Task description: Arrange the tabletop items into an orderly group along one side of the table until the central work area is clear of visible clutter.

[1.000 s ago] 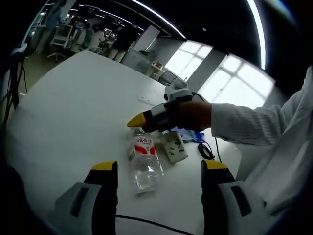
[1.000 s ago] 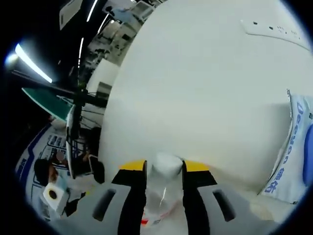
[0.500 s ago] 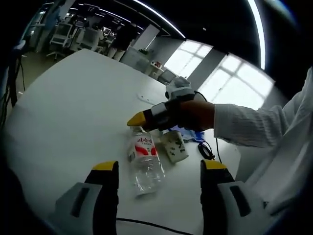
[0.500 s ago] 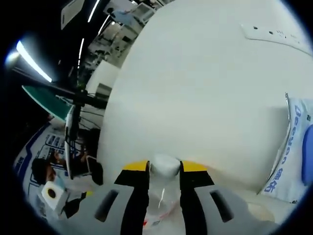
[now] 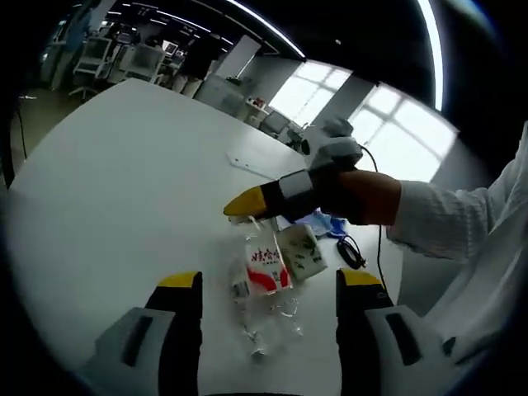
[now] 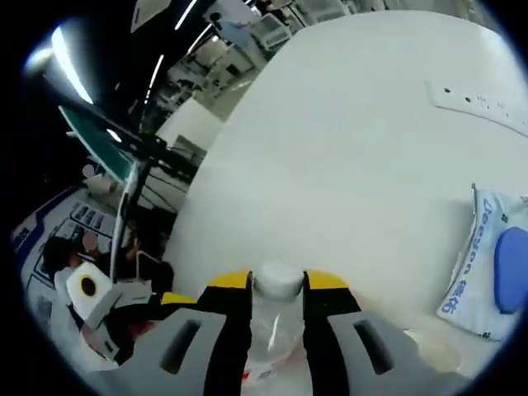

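A clear plastic water bottle [image 5: 266, 271] with a red and white label hangs by its neck from my right gripper [image 5: 246, 206], which comes in from the right with a hand and white sleeve behind it. The bottle's lower end looks blurred, close over the white table [image 5: 124, 190]. In the right gripper view, my right gripper [image 6: 276, 285] is shut on the bottle's white cap and neck [image 6: 276, 282]. My left gripper [image 5: 268, 285] stands open just short of the bottle, holding nothing.
A white box with dark print [image 5: 301, 252] lies right of the bottle, black glasses [image 5: 351, 252] beyond it. A blue and white packet [image 6: 487, 268] and a white power strip [image 6: 478, 107] lie farther out. The left gripper's body [image 6: 124, 313] is at the lower left.
The right gripper has shifted right and pulled the bottle with it; the bottle has swung from lying flat to tilted, its body blurred. The left gripper stays open.
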Available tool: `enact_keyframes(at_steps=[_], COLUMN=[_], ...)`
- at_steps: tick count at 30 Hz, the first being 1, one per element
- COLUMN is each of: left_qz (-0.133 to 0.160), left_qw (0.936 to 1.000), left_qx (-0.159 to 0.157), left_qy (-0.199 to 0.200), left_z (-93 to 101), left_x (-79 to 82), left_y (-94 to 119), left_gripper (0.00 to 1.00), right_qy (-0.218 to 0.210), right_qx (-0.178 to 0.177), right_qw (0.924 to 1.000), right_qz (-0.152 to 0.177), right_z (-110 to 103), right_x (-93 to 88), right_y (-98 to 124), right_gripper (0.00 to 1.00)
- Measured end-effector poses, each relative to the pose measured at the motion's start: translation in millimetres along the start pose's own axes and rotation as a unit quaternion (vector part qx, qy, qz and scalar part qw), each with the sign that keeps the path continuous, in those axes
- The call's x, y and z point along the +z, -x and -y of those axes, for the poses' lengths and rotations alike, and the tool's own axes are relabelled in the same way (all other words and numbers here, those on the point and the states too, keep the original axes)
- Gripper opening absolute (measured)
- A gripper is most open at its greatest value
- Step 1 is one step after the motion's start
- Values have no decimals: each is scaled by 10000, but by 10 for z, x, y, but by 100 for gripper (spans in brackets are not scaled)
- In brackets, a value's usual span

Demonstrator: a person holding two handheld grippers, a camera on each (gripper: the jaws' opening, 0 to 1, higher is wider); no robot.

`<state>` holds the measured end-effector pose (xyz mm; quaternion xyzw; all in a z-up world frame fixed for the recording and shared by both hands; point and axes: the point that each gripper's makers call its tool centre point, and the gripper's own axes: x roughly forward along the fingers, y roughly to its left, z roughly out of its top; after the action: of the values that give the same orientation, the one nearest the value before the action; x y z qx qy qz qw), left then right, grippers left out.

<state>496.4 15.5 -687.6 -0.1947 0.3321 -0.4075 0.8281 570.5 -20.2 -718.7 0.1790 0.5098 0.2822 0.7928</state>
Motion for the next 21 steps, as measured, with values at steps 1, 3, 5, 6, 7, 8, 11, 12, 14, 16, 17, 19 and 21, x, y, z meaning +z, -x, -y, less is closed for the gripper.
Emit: enact_keyframes(at_steps=[1,3,5,6,7,8,11,12,14,16,17,19,21], left_qz=[-51,-156,-270,-375,-426,-497,-690,-762,-838,-913,-973,-1040,-1127], left_qw=[10000,9997,9988,9982,9976,9961,9918,9901,9887,9870,9855,9842,9825], left_qx=[-32,-170,-394,-448,-502,-701,-1071,-1164,-1226,-1306,-1373,-1404,-1432], left_qy=[-23,-113,-132,-127,-189,-210,-140,-154,-185,-188,-223,-271,-390], left_z=[1,22,59,65,82,151,264,291,301,318,328,301,281], left_x=[-10,-29,-59,-86,-98,-119,-186,-212,-233,-252,-271,-297,-337], left_y=[-31,-109,-189,-234,-265,-300,-357,-366,-386,-406,-407,-413,-412], left_gripper=[65,65,65,65,65,65,65,65,63,61,59,52,46], right_qy=[126,437,530,595,620,688,943,985,1070,1197,1196,1228,1268], right_qx=[7,-34,-38,-78,-68,-57,-94,-93,-113,-152,-145,-138,-152], right_qw=[9999,9990,9984,9979,9977,9971,9947,9942,9930,9912,9911,9904,9898], right_qz=[68,116,188,234,263,326,397,420,478,536,571,615,625], right_z=[-43,-100,-156,-175,-201,-235,-315,-336,-371,-391,-413,-440,-454], right_x=[2,-17,-30,-39,-44,-39,-52,-57,-69,-81,-95,-106,-123], right_y=[25,74,106,135,155,181,247,263,302,333,358,383,405], right_gripper=[21,21,21,20,20,20,20,20,20,20,20,20,20])
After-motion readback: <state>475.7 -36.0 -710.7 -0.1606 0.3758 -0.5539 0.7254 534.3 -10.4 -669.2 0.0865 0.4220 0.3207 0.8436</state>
